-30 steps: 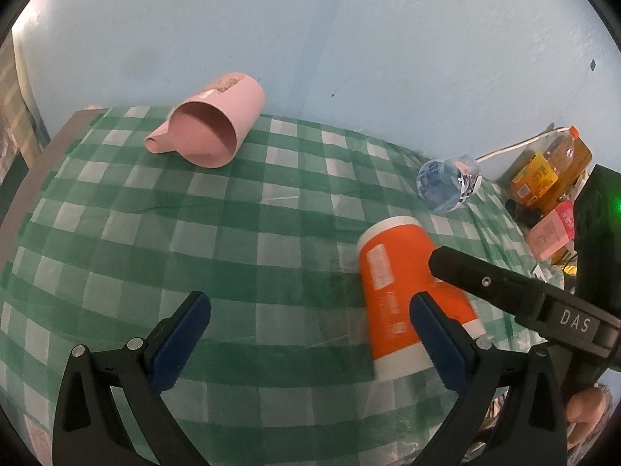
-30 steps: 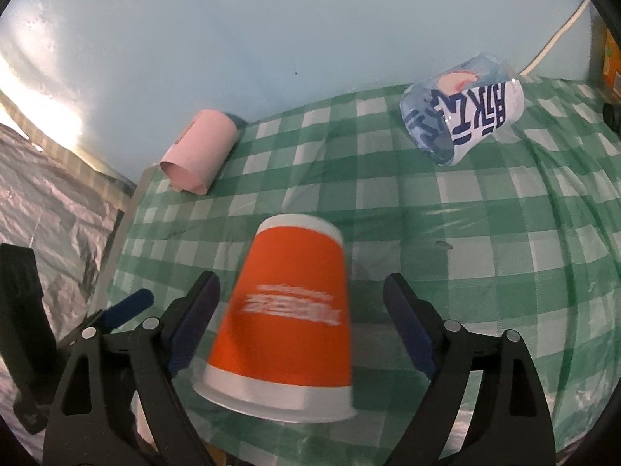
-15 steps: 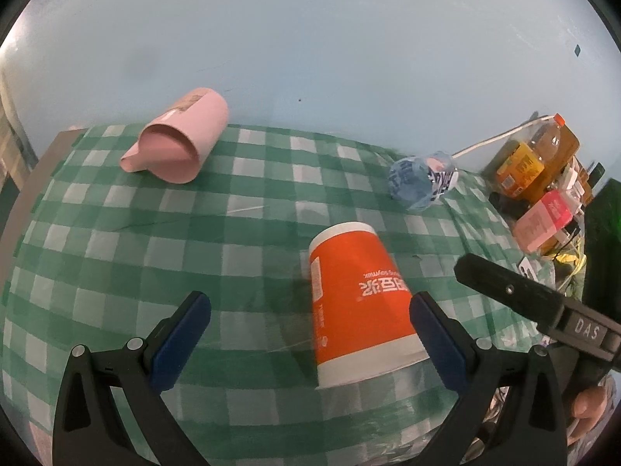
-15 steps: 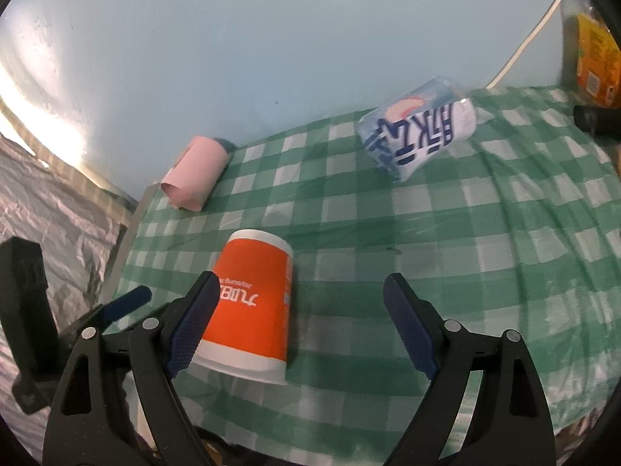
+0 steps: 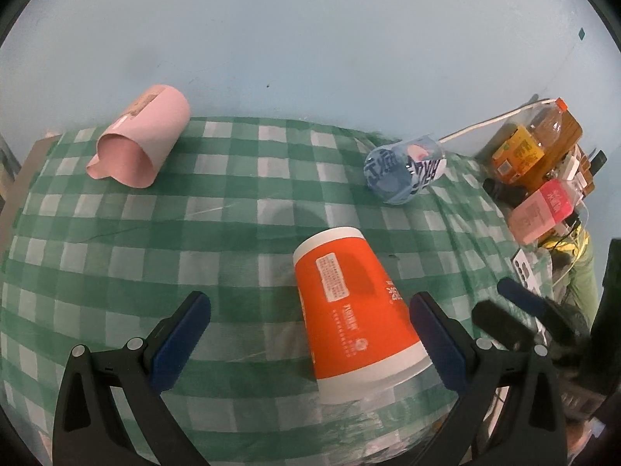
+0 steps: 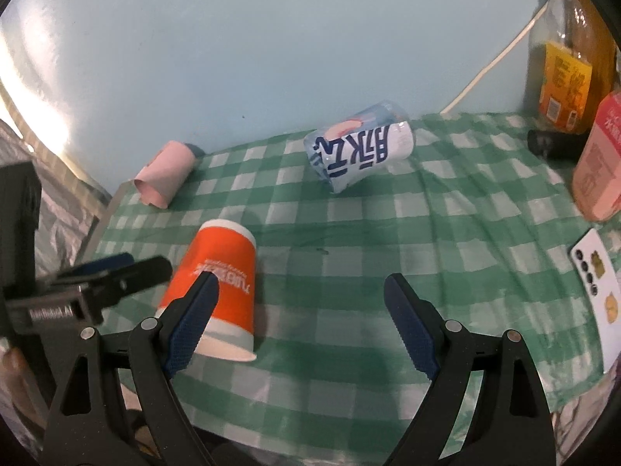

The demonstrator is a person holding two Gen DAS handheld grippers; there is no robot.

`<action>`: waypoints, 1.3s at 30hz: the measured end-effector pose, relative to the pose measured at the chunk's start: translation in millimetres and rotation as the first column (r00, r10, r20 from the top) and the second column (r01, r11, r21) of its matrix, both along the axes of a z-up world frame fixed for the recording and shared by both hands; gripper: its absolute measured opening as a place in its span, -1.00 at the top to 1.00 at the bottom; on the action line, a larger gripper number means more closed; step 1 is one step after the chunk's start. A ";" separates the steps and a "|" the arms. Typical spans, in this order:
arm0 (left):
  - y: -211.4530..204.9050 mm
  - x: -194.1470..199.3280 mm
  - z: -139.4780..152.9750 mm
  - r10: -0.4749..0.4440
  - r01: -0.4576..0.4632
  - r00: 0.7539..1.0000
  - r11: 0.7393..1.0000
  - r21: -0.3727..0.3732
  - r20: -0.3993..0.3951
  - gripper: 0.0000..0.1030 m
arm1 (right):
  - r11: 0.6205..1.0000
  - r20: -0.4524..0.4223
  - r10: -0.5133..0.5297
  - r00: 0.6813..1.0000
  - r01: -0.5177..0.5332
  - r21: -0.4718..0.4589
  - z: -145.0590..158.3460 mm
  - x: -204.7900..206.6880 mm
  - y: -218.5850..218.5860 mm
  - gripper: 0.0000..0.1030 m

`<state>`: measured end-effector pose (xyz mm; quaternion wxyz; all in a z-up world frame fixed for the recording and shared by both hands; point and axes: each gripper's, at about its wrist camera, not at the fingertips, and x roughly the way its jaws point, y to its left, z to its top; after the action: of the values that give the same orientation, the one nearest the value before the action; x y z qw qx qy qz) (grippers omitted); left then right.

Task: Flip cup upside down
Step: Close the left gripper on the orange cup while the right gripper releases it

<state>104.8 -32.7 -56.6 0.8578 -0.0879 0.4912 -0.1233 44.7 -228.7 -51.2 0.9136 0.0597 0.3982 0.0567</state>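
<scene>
An orange paper cup (image 5: 349,303) with white bands stands upside down on the green checked tablecloth, its wide rim down near the table's front edge. It also shows in the right wrist view (image 6: 221,279). My left gripper (image 5: 306,345) is open and empty, with the cup between its fingers toward the right finger. My right gripper (image 6: 302,322) is open and empty, to the right of the cup; its left finger overlaps the cup in view.
A pink cup (image 5: 143,143) lies on its side at the back left. A blue printed clear cup (image 5: 403,171) lies on its side at the back right. Bottles (image 5: 539,136), a pink carton (image 5: 543,209) and a phone (image 6: 597,287) crowd the right edge.
The right gripper has drawn back and to the right, away from the orange cup, which now stands free. The left gripper has shifted so the cup sits near its right finger.
</scene>
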 end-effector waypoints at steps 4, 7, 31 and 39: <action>-10.1 4.5 3.3 0.030 -0.031 0.999 0.999 -0.040 -0.023 -1.00 | 0.999 0.023 -0.001 1.000 0.002 -0.037 -0.3 -9.4 -3.6 -0.74; -21.6 9.7 6.5 0.046 -0.047 0.998 0.998 -0.039 -0.034 -1.00 | 0.998 0.032 -0.010 0.999 0.013 -0.067 -2.6 -15.7 -7.0 -0.74; -65.9 61.3 -49.2 0.023 -0.022 0.962 1.000 0.008 -0.273 -1.00 | 0.997 -0.005 -0.070 0.998 0.070 -0.040 -26.5 -29.1 -36.2 -0.74; -72.1 66.4 -57.9 -0.044 0.034 0.949 0.999 -0.038 -0.313 -0.62 | 0.998 -0.011 -0.061 0.998 0.060 -0.036 -30.5 -26.7 -32.9 -0.74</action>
<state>171.1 -104.9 -114.6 0.7648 -0.1104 0.6207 -0.1326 18.0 -261.6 -81.7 0.9134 0.0559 0.4027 0.0216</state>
